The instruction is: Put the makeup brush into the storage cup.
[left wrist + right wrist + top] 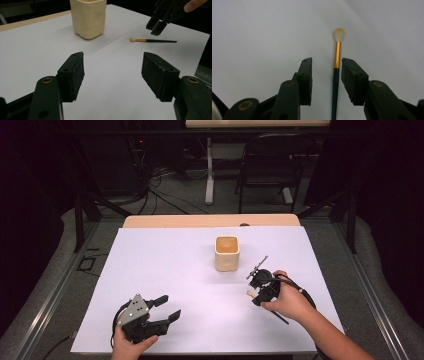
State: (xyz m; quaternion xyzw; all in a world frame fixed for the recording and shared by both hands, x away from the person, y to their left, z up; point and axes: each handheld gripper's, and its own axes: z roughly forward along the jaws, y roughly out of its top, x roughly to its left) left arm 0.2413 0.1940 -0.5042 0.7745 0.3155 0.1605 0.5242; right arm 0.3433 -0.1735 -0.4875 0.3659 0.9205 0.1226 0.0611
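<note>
The right gripper (325,80) has its jaws apart around the thin paintbrush (336,75) lying near the cup (227,253), so an off-center squeeze could easily roll it away.

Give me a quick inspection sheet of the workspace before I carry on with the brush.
Surface: white sheet over a wooden table, flat.
Job's things: paintbrush lying flat on the sheet, bristle tip pointing away from the right gripper; cream cup upright, apart from the brush.
Clutter: nothing seen.
Grippers: right gripper straddles the brush handle, pads not yet pressing on it; left gripper open, nothing between its jaws, low over the sheet.
Cables: a black cable trails from each gripper; more cables on the floor beyond the table.
Surroundings: black chair and a second table behind; dark curtains at the sides.
</note>
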